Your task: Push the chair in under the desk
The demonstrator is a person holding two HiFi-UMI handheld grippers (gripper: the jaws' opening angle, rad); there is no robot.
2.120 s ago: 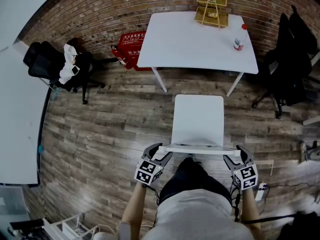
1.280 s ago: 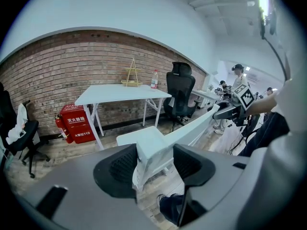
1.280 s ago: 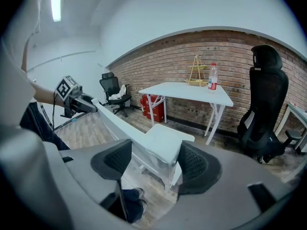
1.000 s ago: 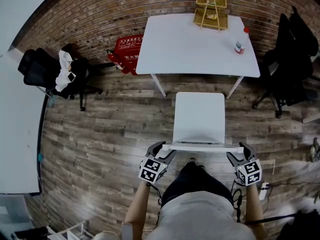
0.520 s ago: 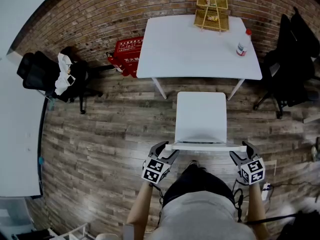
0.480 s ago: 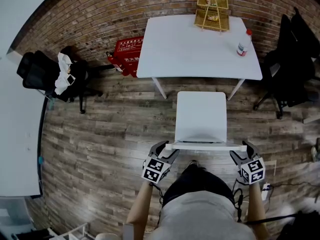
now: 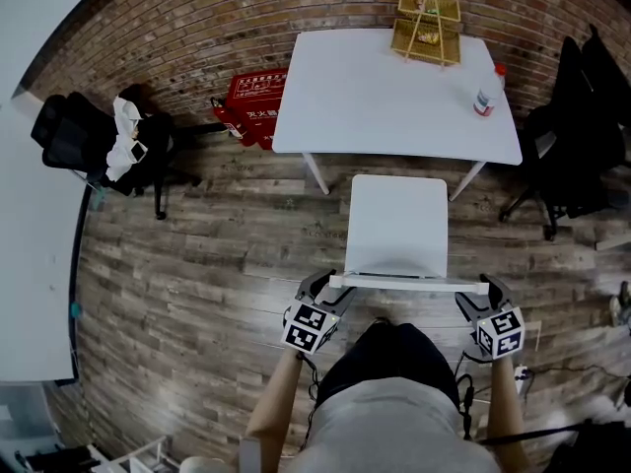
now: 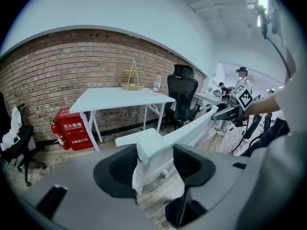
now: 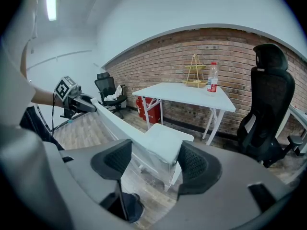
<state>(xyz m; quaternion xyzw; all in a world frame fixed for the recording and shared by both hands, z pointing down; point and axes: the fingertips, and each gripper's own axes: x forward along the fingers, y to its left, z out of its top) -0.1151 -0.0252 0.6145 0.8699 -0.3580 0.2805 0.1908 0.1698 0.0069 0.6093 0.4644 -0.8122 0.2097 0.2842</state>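
Straight ahead of us, the white plastic chair (image 7: 398, 227) stands just short of the white rectangular desk (image 7: 394, 92), its backrest (image 7: 409, 283) crosswise, our left gripper (image 7: 321, 288) and right gripper (image 7: 490, 291) each clamped on one end, equally near.

Right gripper (image 9: 156, 161) has its jaws closed on the near end of the white chair (image 9: 165, 143) backrest, and the left gripper (image 9: 88, 105) sits at the far left end. Beyond, the white desk (image 9: 184, 94) carries a bottle (image 9: 213, 84) and a wire rack (image 9: 194, 75)
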